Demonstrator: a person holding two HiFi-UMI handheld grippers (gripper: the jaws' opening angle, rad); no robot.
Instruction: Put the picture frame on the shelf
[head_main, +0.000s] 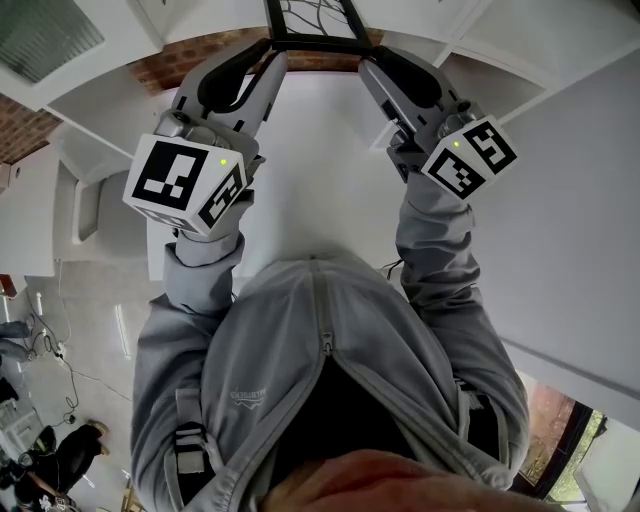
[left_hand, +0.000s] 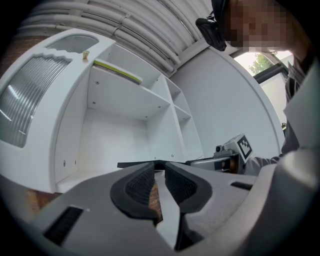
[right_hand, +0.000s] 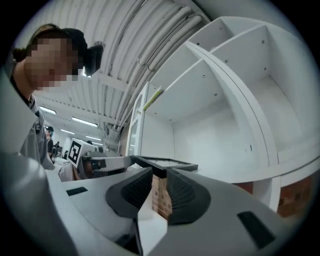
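Note:
The black picture frame (head_main: 310, 22) lies nearly flat at the top of the head view, over the white shelf board (head_main: 310, 170). My left gripper (head_main: 272, 58) is shut on its near left corner. On the near right corner my right gripper (head_main: 368, 68) is shut. In the left gripper view the frame (left_hand: 140, 164) shows edge-on as a thin dark bar between the fingertips of the left gripper (left_hand: 159, 167). The right gripper view has the frame (right_hand: 167, 162) reaching out from my right gripper (right_hand: 159, 172) towards the shelf's open compartments (right_hand: 225, 105).
The white shelf unit (left_hand: 120, 100) has several open compartments with dividers. A yellow-green flat thing (left_hand: 117, 71) lies on an upper board. A red brick wall (head_main: 190, 55) shows behind the unit. A person (head_main: 60, 450) stands far off at the lower left.

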